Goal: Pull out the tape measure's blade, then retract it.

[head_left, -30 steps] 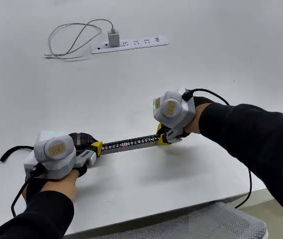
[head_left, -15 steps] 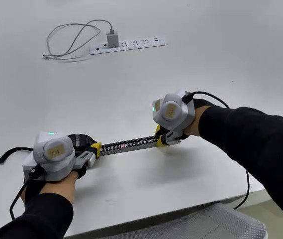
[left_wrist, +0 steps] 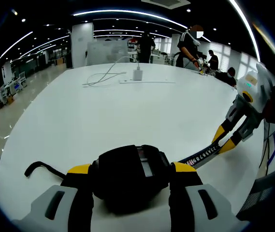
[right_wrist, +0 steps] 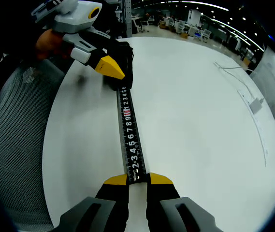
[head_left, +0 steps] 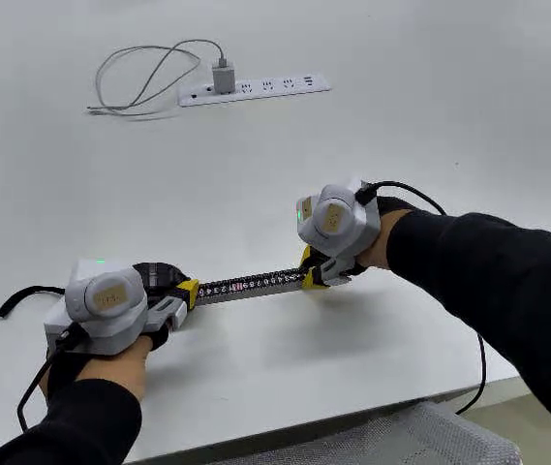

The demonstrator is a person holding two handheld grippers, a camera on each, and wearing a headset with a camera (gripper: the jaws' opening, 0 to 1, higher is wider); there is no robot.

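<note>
The white counter (head_left: 372, 136) spreads across the head view, and the grey mesh of a chair (head_left: 391, 441) shows below its near edge. The left gripper (head_left: 176, 291) lies low on the counter near the person's side. Its yellow-tipped fingers (left_wrist: 81, 193) are closed against both sides of the black tape measure (left_wrist: 130, 174), which rests on the counter between them. The right gripper (head_left: 314, 274) is held to the right of it, tilted down toward the surface. Its fingers (right_wrist: 115, 186) are pinched nearly together on the free end of the blade (right_wrist: 129, 130). The blade is drawn out and runs straight between the two grippers, just above or on the counter, with its printed numbers facing up and the lowest ones nearest the right gripper. Far across the counter lies a white power strip (head_left: 256, 89), with a grey cable (head_left: 144, 77) looping off to its left and a small charger (head_left: 224, 76) plugged into it. A black strap (head_left: 23, 295) trails on the counter from behind the left gripper.
</note>
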